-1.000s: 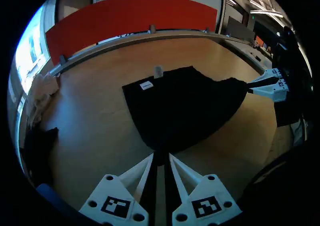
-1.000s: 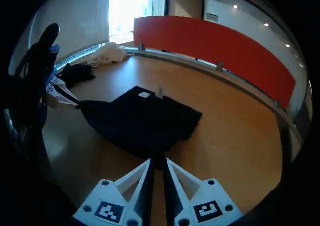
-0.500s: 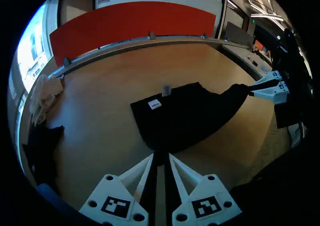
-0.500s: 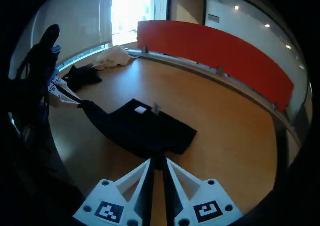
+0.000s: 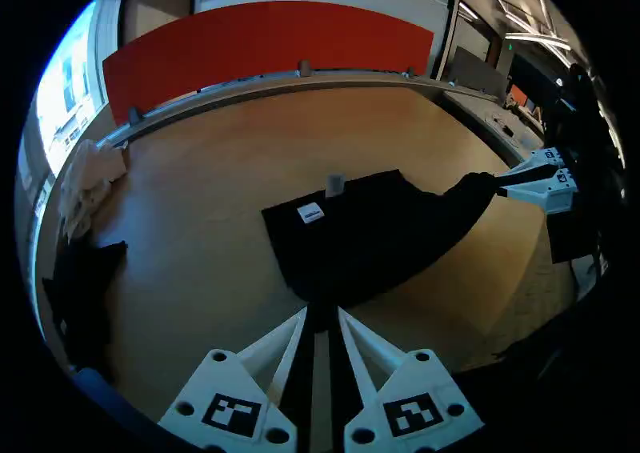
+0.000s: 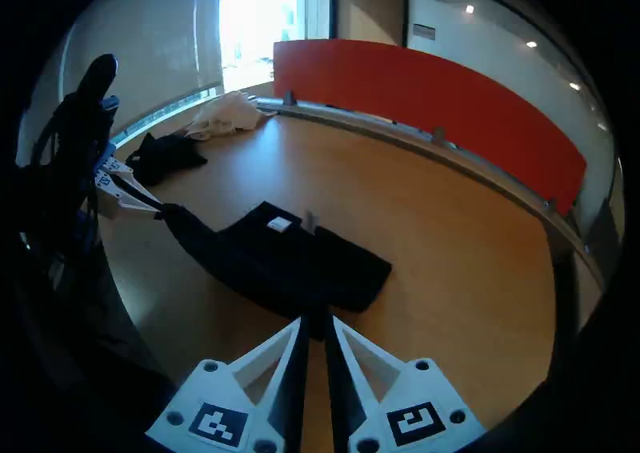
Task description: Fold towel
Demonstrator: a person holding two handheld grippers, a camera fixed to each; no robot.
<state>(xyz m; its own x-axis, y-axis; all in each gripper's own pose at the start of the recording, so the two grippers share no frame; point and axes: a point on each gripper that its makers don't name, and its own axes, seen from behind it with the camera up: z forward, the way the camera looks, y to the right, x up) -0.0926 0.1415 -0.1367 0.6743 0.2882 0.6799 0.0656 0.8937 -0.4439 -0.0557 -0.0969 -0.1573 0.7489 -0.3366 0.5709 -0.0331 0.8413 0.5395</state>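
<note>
Towel (image 5: 376, 229), black, is lying spread on the wooden table (image 5: 200, 213), well short of the red screen (image 5: 264, 41) that is running along the table's far edge. Its side with the white label (image 5: 310, 212) is the one facing the red screen.

We are pinching the two corners farthest from the red screen, one in each tool. The left gripper (image 5: 322, 310) is closed narrow with dark cloth between its fingers, and the right gripper (image 6: 314, 318) is closed the same way on its corner. We are judging that we are holding the corners apart and slightly off the wood so the edge between them is hanging straight. That leaves it ready to be carried toward the red screen and laid over the labelled side.

The left gripper view is giving us the right gripper (image 5: 502, 187) from the side, its tips biting a raised peak of cloth. The right gripper view is doing the same for the left gripper (image 6: 160, 207). It is also showing more plainly a pale cloth heap (image 6: 224, 110) and a dark cloth (image 6: 164, 153). Both are lying near one end of the red screen, well apart from the towel.
</note>
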